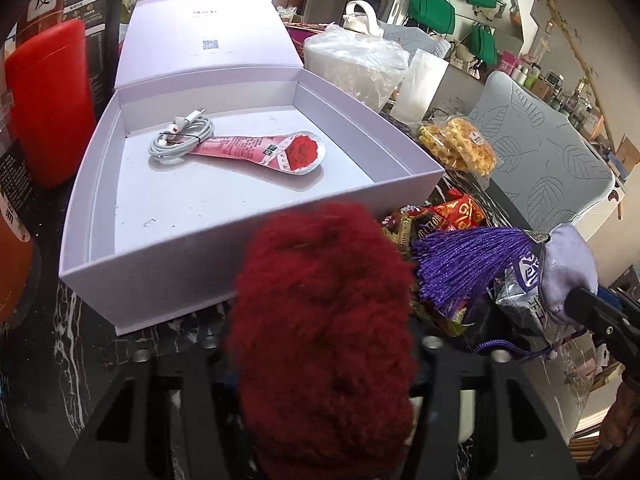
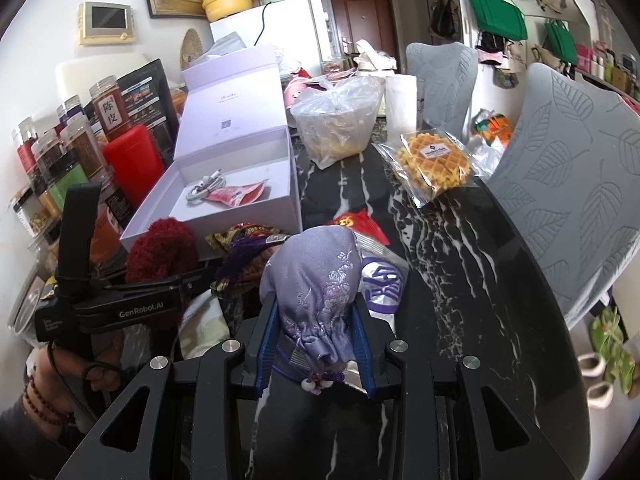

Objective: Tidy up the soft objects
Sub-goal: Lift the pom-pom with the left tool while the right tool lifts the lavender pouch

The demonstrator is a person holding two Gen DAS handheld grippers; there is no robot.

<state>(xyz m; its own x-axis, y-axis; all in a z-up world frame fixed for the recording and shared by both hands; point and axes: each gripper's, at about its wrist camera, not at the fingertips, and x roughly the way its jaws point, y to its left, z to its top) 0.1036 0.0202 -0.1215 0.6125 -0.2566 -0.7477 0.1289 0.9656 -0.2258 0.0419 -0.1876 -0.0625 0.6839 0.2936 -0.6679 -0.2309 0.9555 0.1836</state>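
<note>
A dark red fluffy ball (image 1: pixel 324 320) fills the space between the fingers of my left gripper (image 1: pixel 320 344), which is shut on it just in front of the open white box (image 1: pixel 248 240). The right wrist view shows the same ball (image 2: pixel 162 248) at the tip of the left gripper (image 2: pixel 188 276). My right gripper (image 2: pixel 316 320) is shut on a lilac embroidered pouch (image 2: pixel 316 280), with its blue pads pressed on both sides. Its purple tassel (image 1: pixel 468 264) lies over snack packets. Inside the box lie a coiled white cable (image 1: pixel 180 140) and a pink sachet (image 1: pixel 276 152).
The black marble table (image 2: pixel 460 280) carries a waffle packet (image 2: pixel 434 160), a plastic bag with a tub (image 2: pixel 336 120), a paper roll (image 2: pixel 400 100) and snack packets (image 1: pixel 440 216). A red container (image 1: pixel 48 100) and jars (image 2: pixel 72 140) stand left. Grey chairs (image 2: pixel 568 184) stand on the right.
</note>
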